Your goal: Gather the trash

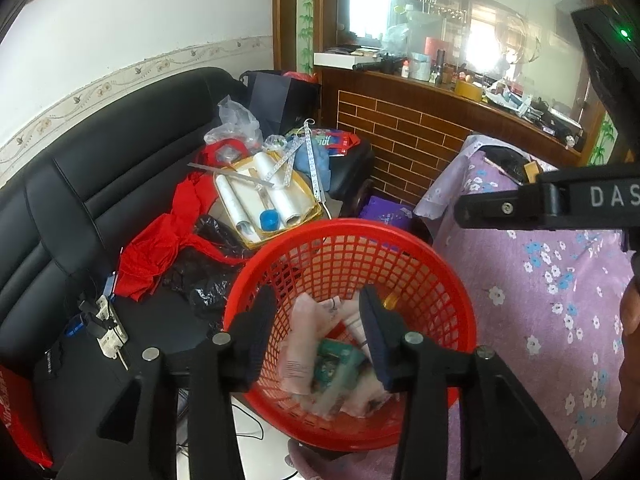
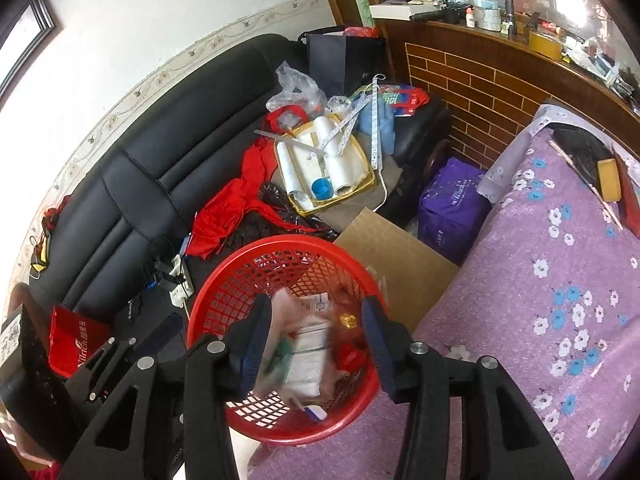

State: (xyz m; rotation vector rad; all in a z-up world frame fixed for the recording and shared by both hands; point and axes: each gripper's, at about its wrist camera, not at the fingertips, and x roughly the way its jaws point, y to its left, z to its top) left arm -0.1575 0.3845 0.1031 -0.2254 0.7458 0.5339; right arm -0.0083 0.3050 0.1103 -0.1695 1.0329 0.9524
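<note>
Grippers hang over a red basket as wrappers drop into it. The left gripper has its fingers spread, pads clear of the pink wrapper and green packet lying in the basket below. The right gripper is likewise spread; a white carton shows blurred between its pads, seemingly loose and falling rather than pinched. The basket sits at the edge of a purple floral cloth, beside a black sofa piled with a tray of rolls, red cloth and black bags.

The step in hand looks like the release. Done well, both pairs of fingers open wide directly above the basket's middle, so nothing catches on the rim or slides onto the floor, and each gripper lifts straight up before swinging off toward more trash.
</note>
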